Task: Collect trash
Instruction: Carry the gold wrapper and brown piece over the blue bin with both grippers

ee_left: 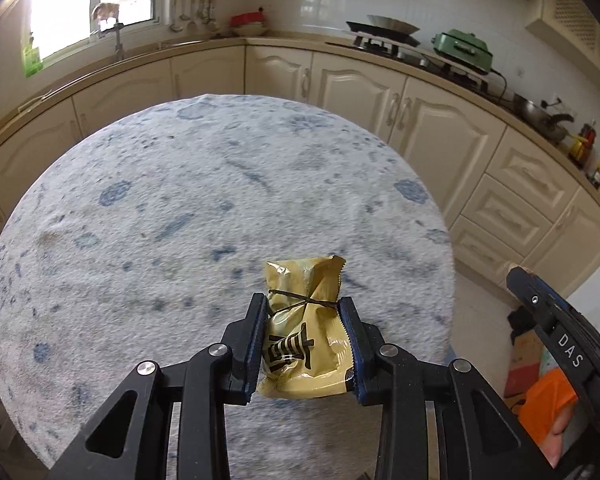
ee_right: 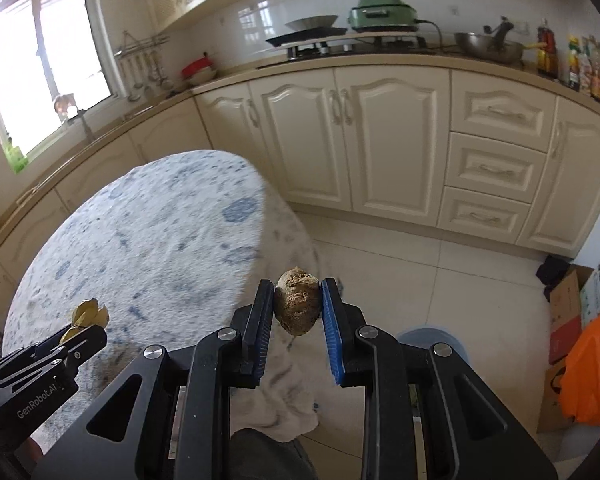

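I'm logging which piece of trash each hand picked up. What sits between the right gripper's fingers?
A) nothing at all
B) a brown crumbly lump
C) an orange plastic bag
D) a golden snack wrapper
B: in the right wrist view the right gripper is closed on a brown crumbly lump, while the golden wrapper is pinched in the left gripper.

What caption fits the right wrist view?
Right gripper shut on a brown crumbly lump, beside the round blue-speckled cloth-covered table.
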`<action>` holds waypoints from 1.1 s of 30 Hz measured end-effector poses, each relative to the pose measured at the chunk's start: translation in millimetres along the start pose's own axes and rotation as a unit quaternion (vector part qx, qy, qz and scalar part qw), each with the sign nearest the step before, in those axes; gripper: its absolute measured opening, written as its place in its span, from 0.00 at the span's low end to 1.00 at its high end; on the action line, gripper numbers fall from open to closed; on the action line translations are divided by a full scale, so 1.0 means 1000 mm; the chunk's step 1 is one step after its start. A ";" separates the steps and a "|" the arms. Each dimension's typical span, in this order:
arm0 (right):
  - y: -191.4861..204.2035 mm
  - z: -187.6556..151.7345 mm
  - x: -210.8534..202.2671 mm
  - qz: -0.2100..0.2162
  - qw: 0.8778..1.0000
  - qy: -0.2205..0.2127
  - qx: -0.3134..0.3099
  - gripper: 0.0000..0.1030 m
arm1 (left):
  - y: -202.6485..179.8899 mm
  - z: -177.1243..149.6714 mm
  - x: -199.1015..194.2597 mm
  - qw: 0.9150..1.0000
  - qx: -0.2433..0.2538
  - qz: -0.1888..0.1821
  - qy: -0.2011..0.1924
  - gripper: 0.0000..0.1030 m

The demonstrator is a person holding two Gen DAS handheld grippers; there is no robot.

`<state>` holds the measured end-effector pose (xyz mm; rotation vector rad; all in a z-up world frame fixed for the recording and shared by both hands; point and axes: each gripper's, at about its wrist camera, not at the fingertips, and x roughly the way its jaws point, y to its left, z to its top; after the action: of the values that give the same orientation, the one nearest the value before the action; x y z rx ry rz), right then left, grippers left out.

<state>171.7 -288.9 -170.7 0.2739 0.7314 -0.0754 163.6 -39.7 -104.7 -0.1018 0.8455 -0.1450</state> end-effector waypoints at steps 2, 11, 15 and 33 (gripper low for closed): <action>-0.017 0.001 -0.005 -0.016 1.000 -0.004 0.014 0.23 | -0.015 0.004 0.003 1.000 0.012 -0.010 0.000 0.31; -0.089 -0.006 -0.016 -0.086 0.993 -0.002 0.086 0.24 | -0.094 0.018 0.027 0.994 0.084 -0.069 0.008 0.31; -0.119 -0.014 -0.017 -0.116 0.986 0.008 0.117 0.23 | -0.129 0.018 0.043 0.989 0.119 -0.091 0.019 0.31; -0.212 -0.043 -0.017 -0.209 0.953 0.045 0.214 0.23 | -0.229 0.021 0.157 0.958 0.229 -0.144 0.099 0.31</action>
<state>96.7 -481.4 -236.0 0.5357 0.8524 -0.6326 262.6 -290.8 -172.6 0.2311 0.9730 -0.6287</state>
